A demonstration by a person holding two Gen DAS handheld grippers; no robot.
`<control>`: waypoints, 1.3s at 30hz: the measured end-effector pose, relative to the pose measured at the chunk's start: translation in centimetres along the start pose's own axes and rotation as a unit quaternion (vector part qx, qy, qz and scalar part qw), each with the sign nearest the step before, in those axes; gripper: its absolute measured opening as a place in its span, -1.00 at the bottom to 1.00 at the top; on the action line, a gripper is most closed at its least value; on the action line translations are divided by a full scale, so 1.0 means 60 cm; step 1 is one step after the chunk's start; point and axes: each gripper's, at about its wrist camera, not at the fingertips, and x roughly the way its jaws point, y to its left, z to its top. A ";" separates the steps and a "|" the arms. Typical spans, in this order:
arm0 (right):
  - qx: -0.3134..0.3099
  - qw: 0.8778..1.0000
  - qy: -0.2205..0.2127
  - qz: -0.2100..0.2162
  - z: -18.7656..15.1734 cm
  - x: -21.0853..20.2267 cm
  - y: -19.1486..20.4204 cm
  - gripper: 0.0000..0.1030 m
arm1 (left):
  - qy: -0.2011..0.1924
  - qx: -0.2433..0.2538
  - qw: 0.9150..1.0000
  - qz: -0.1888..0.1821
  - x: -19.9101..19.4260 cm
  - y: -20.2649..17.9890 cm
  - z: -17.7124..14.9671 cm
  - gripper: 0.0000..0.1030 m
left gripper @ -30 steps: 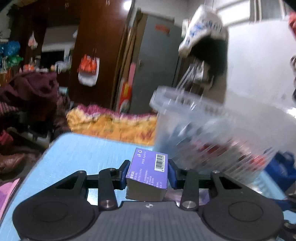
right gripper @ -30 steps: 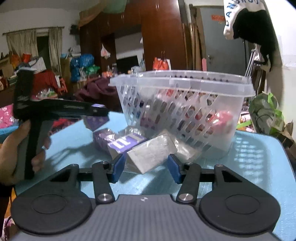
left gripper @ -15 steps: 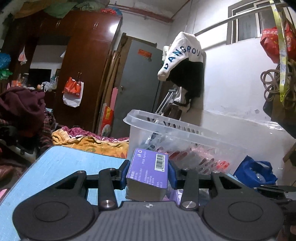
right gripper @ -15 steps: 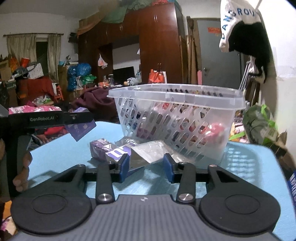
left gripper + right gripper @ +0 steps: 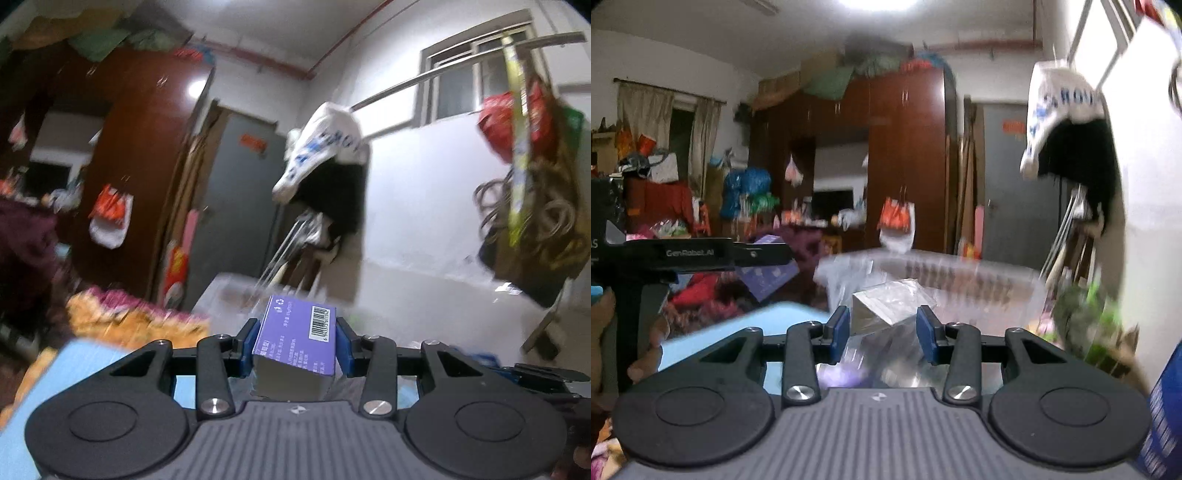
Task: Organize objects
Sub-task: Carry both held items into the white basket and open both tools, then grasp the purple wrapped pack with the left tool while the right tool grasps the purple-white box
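My left gripper (image 5: 295, 341) is shut on a purple box (image 5: 297, 334) with a barcode and holds it in the air above the blue table (image 5: 74, 365). The left gripper also shows in the right wrist view (image 5: 764, 256), still holding the purple box (image 5: 768, 277). My right gripper (image 5: 882, 326) is shut on a clear plastic packet (image 5: 892, 304) with a silvery content, lifted off the table. The clear slotted basket (image 5: 960, 291) stands just behind it, blurred. In the left wrist view the basket (image 5: 236, 295) is low and blurred behind the box.
More small packets (image 5: 846, 369) lie blurred on the table under the right gripper. A white-and-black garment (image 5: 1067, 136) hangs on the right wall. A blue bag (image 5: 1163, 417) is at the right edge. Cluttered furniture fills the room behind.
Both grippers have risen and tilted upward. The right gripper has closed on the clear packet and lifted it off the table. The left still holds the purple box.
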 end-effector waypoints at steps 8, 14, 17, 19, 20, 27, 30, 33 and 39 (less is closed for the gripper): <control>-0.021 0.998 0.043 -0.032 0.083 0.151 -0.069 -0.12 | 0.089 -0.018 0.996 0.003 0.195 -0.027 0.101 -0.10; -0.033 0.998 0.028 -0.051 0.061 0.137 -0.053 1.00 | 0.128 -0.007 0.992 0.016 0.226 -0.010 0.063 0.75; 0.002 1.000 0.015 -0.017 0.032 0.066 -0.049 1.00 | 0.104 0.003 0.994 0.009 0.157 -0.007 0.042 0.88; 0.016 0.999 0.034 0.000 0.003 0.046 -0.045 1.00 | 0.104 0.019 0.994 0.027 0.115 -0.008 0.022 0.93; 0.018 0.999 0.051 0.003 -0.015 0.047 -0.041 1.00 | 0.109 0.030 0.993 0.032 0.098 -0.004 0.004 0.93; 0.017 0.985 0.157 0.065 -0.077 0.142 0.024 0.84 | 0.201 -0.030 0.975 0.085 0.102 0.087 -0.071 0.89; 0.002 0.980 0.185 0.067 -0.083 0.189 0.054 0.84 | 0.201 -0.051 0.974 0.086 0.098 0.106 -0.077 0.89; 0.003 0.977 0.205 0.056 -0.085 0.227 0.059 0.84 | 0.197 -0.051 0.975 0.092 0.088 0.115 -0.084 0.89; -0.015 0.976 0.213 0.047 -0.090 0.219 0.059 0.16 | 0.196 -0.059 0.974 0.097 0.085 0.122 -0.088 0.89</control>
